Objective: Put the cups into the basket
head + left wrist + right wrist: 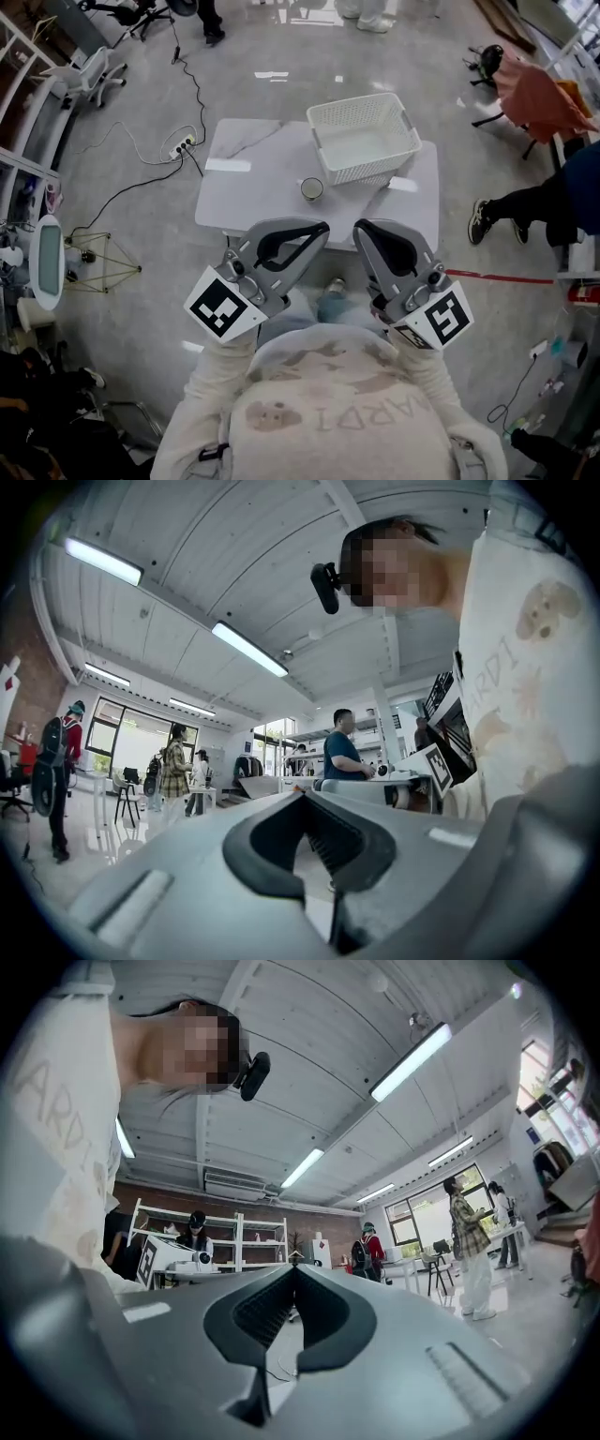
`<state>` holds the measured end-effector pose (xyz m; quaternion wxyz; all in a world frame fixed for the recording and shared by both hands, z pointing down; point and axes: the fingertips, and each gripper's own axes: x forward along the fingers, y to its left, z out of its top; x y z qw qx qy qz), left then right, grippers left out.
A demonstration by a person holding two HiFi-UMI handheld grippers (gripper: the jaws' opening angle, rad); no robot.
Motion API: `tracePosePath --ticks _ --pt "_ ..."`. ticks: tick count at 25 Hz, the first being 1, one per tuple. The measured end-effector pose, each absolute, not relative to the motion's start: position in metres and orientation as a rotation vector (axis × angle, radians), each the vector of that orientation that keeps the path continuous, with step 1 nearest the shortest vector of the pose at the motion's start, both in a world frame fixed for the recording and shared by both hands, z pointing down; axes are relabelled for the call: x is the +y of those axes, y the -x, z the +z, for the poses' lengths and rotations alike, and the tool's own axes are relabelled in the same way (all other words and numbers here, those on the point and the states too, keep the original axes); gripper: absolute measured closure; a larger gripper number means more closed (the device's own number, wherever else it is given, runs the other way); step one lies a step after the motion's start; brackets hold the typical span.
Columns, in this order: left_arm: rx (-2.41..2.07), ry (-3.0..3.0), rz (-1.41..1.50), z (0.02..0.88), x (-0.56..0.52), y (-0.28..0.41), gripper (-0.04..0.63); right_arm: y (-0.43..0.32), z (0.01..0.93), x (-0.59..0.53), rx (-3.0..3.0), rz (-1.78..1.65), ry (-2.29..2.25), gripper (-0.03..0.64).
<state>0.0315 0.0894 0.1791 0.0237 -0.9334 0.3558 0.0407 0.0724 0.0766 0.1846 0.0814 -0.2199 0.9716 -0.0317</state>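
Observation:
A single cup (311,188) with a dark inside stands on the white marble table (253,169), just left of the front corner of the white plastic basket (364,137). The basket holds nothing. Both grippers are raised close to my chest, short of the table's near edge and well away from the cup. My left gripper (323,227) is shut, its tips touching with nothing between them. My right gripper (359,227) is shut the same way. The left gripper view (302,794) and right gripper view (294,1267) point up at the room, showing neither cup nor basket.
A power strip (180,146) with trailing cables lies on the floor left of the table. A yellow wire frame (98,260) stands further left. A seated person's legs (525,206) reach in from the right. Several people stand about the room in both gripper views.

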Motion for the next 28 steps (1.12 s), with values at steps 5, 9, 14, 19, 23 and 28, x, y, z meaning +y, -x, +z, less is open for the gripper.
tracePosePath --ticks 5,9,14,19,23,28 --pt "1.108 2.919 0.054 0.196 0.046 -0.007 0.595 -0.052 0.204 0.037 2.932 -0.181 0.649 0.591" --pt "1.06 2.953 0.068 0.203 0.016 0.027 0.595 -0.021 0.218 0.007 2.964 -0.201 0.724 0.591" --pt "0.917 3.015 0.076 0.209 -0.023 0.057 0.595 0.005 0.243 -0.034 2.956 -0.248 0.92 0.589" --pt "0.719 3.092 0.061 0.22 -0.054 0.088 0.595 0.035 0.276 -0.063 2.923 -0.309 1.14 0.588" --pt "0.577 3.134 0.044 0.235 -0.079 0.102 0.595 0.043 0.318 -0.089 2.904 -0.377 1.335 0.584" --pt "0.479 3.18 0.049 0.254 -0.099 0.105 0.595 0.034 0.378 -0.107 2.836 -0.611 1.544 0.571"
